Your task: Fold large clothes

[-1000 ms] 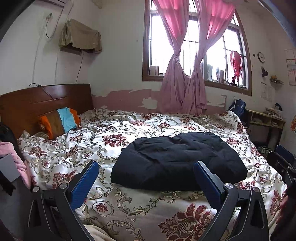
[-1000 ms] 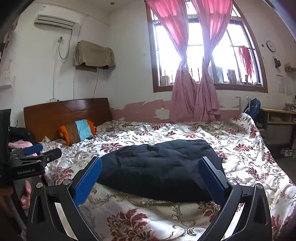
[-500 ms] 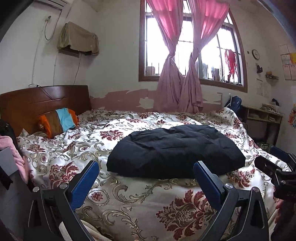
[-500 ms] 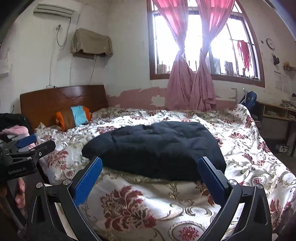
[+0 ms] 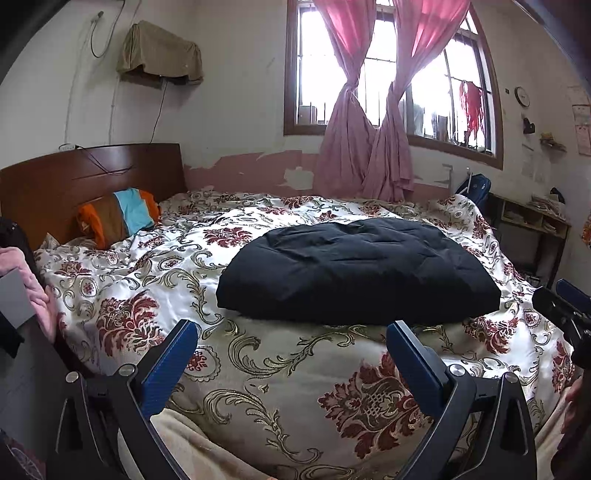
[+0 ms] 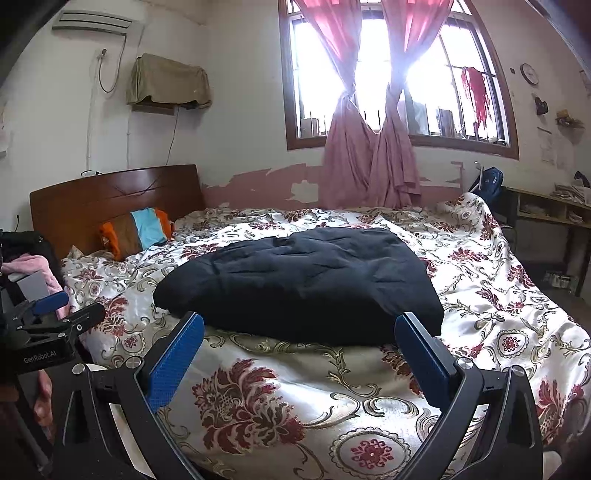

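Floral bedding in white, gold and dark red covers one wide bed (image 5: 258, 369) that fills both views, with a brown wooden headboard (image 5: 92, 177) at its left end and one barred window (image 5: 391, 70) on the far wall, hung with two pink curtains (image 5: 347, 155) knotted at the middle. One striped pillow (image 5: 118, 218) in orange, brown and blue leans against the headboard. One dark folded garment (image 5: 354, 273), puffy and creased, lies on the bedding near the front edge of the bed. One cloth-draped box (image 5: 159, 51) sits high on the wall, and one round clock (image 5: 522, 96) hangs right of the window.

Only the right wrist view takes in the white air conditioner (image 6: 92, 22) near the ceiling and the left tool (image 6: 51, 314) seen from the side at the left edge, above a hand (image 6: 42, 398). Only the left wrist view catches the right tool (image 5: 569, 302) poking in at the right edge.

From its own camera the left tool (image 5: 291, 354) has its blue pads spread wide and empty, with the garment just beyond and between them, not touching. The right tool (image 6: 299, 350) is likewise spread wide with nothing in it; the garment's front edge lies just past its pads, its right corner close by the right pad.
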`<move>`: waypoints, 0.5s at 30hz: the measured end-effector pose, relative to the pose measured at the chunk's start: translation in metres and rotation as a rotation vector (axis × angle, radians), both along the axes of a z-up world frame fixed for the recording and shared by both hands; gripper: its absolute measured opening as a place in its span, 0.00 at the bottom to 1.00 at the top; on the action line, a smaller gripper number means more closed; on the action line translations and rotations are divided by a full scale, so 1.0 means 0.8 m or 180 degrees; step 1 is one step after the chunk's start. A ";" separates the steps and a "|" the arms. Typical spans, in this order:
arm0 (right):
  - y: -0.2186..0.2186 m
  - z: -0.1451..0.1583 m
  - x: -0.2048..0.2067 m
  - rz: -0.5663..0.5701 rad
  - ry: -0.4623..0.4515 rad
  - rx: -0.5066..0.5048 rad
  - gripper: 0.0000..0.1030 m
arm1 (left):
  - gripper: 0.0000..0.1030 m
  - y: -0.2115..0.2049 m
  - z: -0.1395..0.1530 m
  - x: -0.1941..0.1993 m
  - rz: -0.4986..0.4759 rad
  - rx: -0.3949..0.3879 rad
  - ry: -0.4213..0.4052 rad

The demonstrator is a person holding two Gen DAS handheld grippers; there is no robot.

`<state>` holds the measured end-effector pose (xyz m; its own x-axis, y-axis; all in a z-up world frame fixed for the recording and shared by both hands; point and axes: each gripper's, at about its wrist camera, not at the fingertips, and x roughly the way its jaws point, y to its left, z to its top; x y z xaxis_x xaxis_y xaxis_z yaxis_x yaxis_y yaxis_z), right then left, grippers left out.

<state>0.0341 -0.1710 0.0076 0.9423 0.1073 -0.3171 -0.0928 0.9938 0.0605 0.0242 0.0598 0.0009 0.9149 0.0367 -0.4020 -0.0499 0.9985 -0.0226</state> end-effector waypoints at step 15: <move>0.002 -0.004 0.001 0.0000 0.0040 -0.0002 0.98 | 1.00 0.002 -0.004 0.001 0.0014 0.0009 0.0026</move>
<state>0.0350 -0.1691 0.0043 0.9383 0.1071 -0.3289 -0.0920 0.9939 0.0611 0.0252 0.0617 -0.0021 0.9114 0.0418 -0.4094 -0.0544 0.9983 -0.0193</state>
